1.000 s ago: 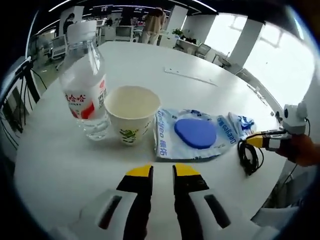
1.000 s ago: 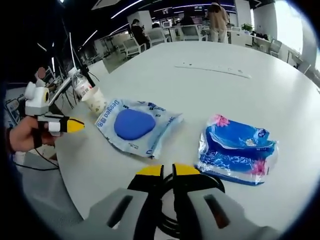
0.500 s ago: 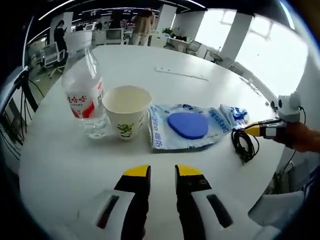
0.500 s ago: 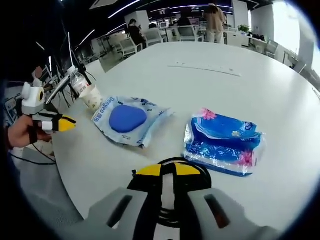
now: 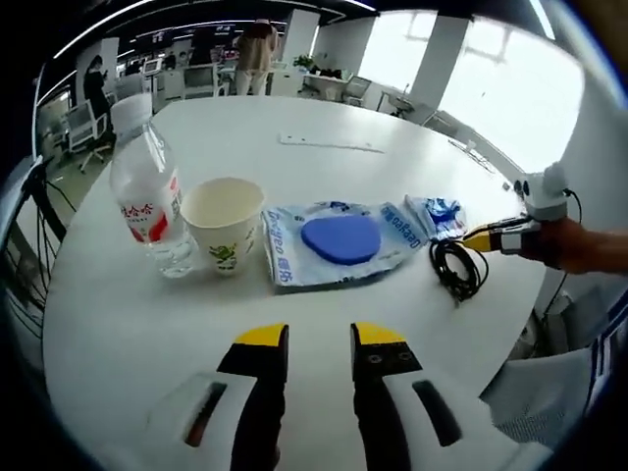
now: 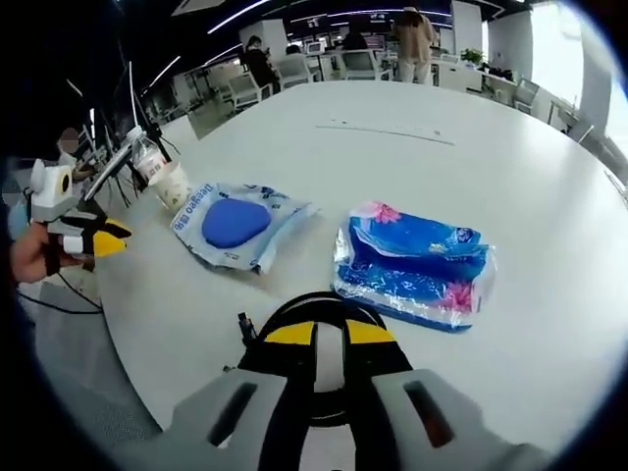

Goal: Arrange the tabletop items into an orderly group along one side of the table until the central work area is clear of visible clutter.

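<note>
On the white table (image 5: 324, 118), a clear water bottle (image 5: 147, 201), a paper cup (image 5: 224, 224) and a packet with a blue pad (image 5: 339, 240) lie in a row. A blue tissue pack (image 5: 439, 211) and a black cable coil (image 5: 456, 270) continue it. My left gripper (image 5: 319, 339) is open over bare table in front of the cup, holding nothing. My right gripper (image 6: 316, 334) has its jaws slightly apart, open, with the cable coil (image 6: 314, 299) lying just past its tips. The tissue pack (image 6: 412, 265) and the blue packet (image 6: 235, 226) sit beyond it.
A thin white strip (image 5: 329, 145) lies far out on the table. The near table edge (image 6: 128, 343) curves just below both grippers. A hand holds my left gripper (image 6: 98, 240) at the table's left edge, and another holds my right gripper (image 5: 491, 237). Chairs, desks and people stand beyond.
Both views have drawn back from the items. My right jaws have parted a little and the cable now lies ahead of the tips. The items have kept their places.
</note>
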Available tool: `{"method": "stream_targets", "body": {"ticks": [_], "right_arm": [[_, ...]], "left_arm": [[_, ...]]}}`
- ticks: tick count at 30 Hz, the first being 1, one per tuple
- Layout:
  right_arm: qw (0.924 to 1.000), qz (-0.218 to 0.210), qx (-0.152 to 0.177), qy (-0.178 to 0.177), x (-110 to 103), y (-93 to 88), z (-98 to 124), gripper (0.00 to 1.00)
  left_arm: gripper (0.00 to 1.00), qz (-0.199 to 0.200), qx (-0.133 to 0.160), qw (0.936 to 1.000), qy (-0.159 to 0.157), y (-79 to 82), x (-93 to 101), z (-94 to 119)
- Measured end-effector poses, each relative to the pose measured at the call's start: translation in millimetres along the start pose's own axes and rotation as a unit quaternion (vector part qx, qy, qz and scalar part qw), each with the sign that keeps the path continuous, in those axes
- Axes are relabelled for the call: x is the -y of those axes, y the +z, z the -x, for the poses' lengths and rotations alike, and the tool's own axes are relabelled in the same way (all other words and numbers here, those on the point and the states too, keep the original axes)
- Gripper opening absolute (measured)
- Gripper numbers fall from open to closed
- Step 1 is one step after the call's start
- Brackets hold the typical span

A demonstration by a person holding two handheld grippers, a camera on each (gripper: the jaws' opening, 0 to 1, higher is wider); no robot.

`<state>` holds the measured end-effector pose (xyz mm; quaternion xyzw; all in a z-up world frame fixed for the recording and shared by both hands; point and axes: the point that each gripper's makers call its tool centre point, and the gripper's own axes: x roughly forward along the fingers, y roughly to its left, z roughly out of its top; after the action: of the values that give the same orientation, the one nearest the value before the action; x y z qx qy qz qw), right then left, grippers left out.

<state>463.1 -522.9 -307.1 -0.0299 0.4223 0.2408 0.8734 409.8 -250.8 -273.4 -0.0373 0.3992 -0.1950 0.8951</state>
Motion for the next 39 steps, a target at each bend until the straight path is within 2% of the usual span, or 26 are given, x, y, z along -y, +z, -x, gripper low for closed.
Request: {"method": "stream_targets", "body": {"ticks": [20,28,31,35,39], "right_arm": [[0.9993,0.011,-0.028,-0.023,19,-15.9,-2,0.18],[0.9977,0.036,-0.050,-0.026,19,-24.0,-8,0.15],[0.9975,0.040,-0.052,-0.025,19,-24.2,-8,0.14],[0.9967,0.053,-0.054,-0.029,22,-24.0,-7,0.07],[0.9967,0.054,-0.054,-0.028,23,-24.3,-7,0.06]], "left_arm": [[0.31,-0.025,0.000,0.9995,-0.019,-2.0,12.5,22],[0.32,-0.027,0.000,0.9994,-0.020,-3.2,12.9,28],[0.31,-0.025,0.001,0.9995,-0.020,-1.9,13.5,30],[0.31,-0.026,0.005,0.9994,-0.020,2.6,14.5,31],[0.31,-0.025,0.007,0.9994,-0.021,4.1,15.9,30]]}}
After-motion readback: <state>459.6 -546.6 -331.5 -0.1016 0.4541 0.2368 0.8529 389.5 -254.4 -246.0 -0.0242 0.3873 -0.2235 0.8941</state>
